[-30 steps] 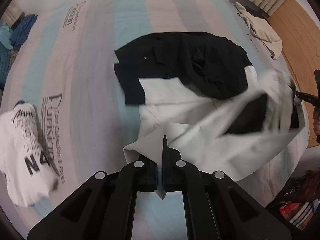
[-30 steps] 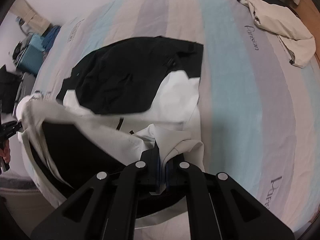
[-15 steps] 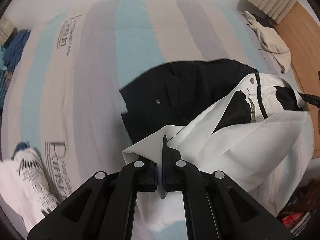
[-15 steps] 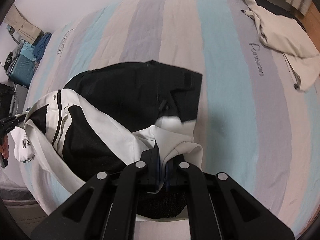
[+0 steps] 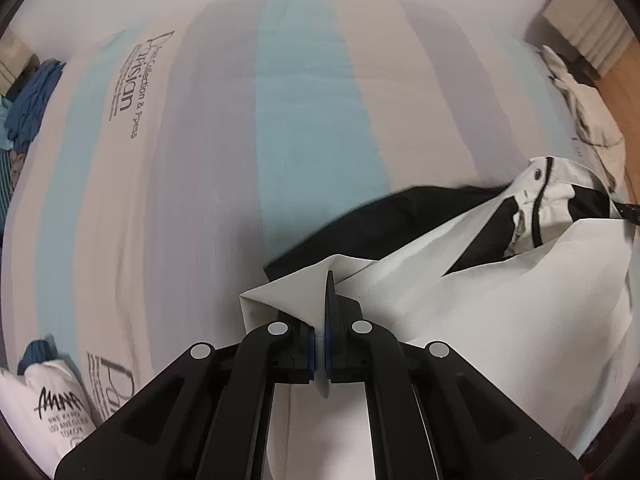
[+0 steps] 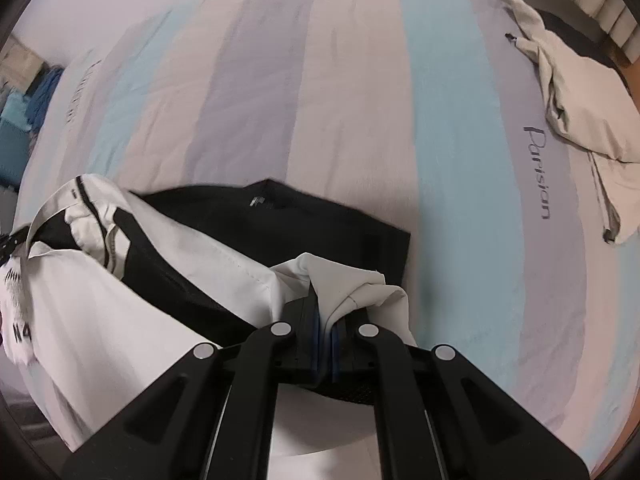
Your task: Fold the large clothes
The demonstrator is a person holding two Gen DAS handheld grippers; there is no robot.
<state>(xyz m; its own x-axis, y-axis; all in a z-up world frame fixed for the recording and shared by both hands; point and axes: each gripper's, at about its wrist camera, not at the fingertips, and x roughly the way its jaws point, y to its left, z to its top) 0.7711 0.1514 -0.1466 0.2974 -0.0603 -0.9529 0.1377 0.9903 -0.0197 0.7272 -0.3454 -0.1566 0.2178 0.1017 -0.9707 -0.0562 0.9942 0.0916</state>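
A large black and white jacket (image 5: 472, 292) is held up over the striped bed. My left gripper (image 5: 322, 344) is shut on one white corner of it. My right gripper (image 6: 326, 328) is shut on a bunched white edge of the same jacket (image 6: 152, 280). The white part stretches between the two grippers, and the black part (image 6: 304, 216) trails onto the bedspread. The collar with black trim (image 5: 540, 204) hangs at the far side in the left wrist view. The other gripper's tip shows at the frame edge in each view.
The bed has a striped bedspread (image 5: 312, 120) with printed lettering. A cream garment (image 6: 572, 96) lies crumpled at the far right. A white printed T-shirt (image 5: 48, 408) lies at the near left. Blue clothes (image 5: 28, 108) are piled beyond the left edge. A wooden floor (image 5: 628, 80) is at the right.
Both grippers have lifted and pulled the jacket toward me. Less of the black part lies on the bed, and more bare bedspread shows beyond it.
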